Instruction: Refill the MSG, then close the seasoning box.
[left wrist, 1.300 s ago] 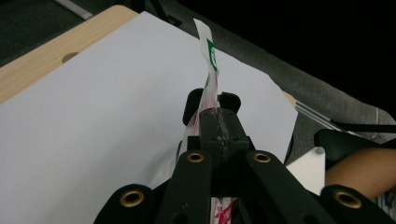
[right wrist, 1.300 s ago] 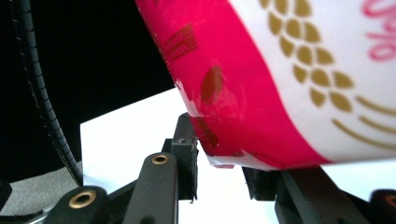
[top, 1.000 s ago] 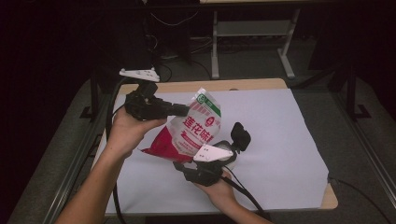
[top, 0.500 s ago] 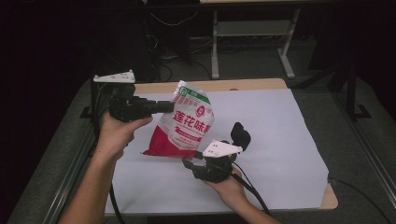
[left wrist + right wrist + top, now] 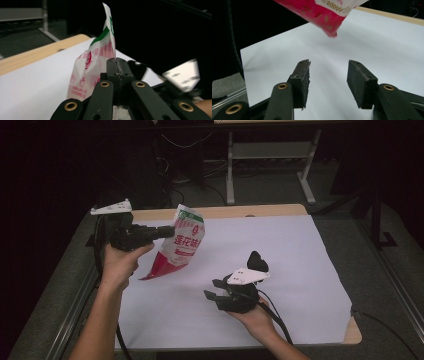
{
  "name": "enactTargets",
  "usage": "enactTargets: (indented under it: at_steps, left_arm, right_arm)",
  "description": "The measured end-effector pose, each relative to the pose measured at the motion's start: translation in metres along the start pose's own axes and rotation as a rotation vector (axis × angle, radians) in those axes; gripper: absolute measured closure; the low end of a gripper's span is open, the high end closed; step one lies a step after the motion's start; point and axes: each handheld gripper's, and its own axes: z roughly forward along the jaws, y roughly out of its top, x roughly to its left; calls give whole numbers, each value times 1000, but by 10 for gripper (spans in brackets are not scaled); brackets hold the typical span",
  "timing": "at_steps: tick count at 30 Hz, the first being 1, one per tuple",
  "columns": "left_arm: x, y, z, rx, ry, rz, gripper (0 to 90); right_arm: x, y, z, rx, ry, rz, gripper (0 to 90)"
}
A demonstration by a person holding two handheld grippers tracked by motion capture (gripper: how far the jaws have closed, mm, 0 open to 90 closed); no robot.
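A red and white snack bag (image 5: pixel 181 244) with a green top hangs above the white sheet at the left. My left gripper (image 5: pixel 169 230) is shut on its upper edge, and in the left gripper view the jaws (image 5: pixel 117 63) pinch the bag (image 5: pixel 91 70) flat. My right gripper (image 5: pixel 214 295) sits low over the sheet to the bag's lower right, pointing left, apart from the bag. Its jaws (image 5: pixel 328 72) stand open and have just been opening, with nothing between them. The bag's red bottom corner (image 5: pixel 325 15) hangs ahead of and above them.
The white sheet (image 5: pixel 280 250) covers a wooden tabletop (image 5: pixel 240 211) bordered by grey matting. A metal stand (image 5: pixel 270 155) is on the floor behind. Cables trail from both grippers toward the near edge. The right gripper's grey plate (image 5: pixel 182 75) appears in the left gripper view.
The left gripper has carried the bag leftward, away from the right gripper, which was at the bag's lower edge a second ago. The right gripper's jaws have widened.
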Motion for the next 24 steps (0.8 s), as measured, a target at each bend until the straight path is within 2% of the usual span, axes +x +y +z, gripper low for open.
enactTargets:
  at_steps: [4,7,14,16,19,24]
  left_arm:
    - [12,-8,0,-22,40,16,900]
    - [17,-13,5,-28,51,28,900]
    - [19,-27,26,10,77,68,900]
    - [19,-32,30,14,102,87,900]
    - [20,-39,31,-4,101,99,900]
    - [20,-47,27,-18,80,77,899]
  right_arm:
    - [-8,2,-14,5,3,-4,509]
    - [-15,1,-25,19,-1,-16,495]
    - [-30,-4,-49,31,9,-15,466]
    - [-33,-6,-54,33,12,-16,461]
    - [-36,-9,-59,35,14,-15,448]
    - [-40,-14,-65,33,12,-7,447]
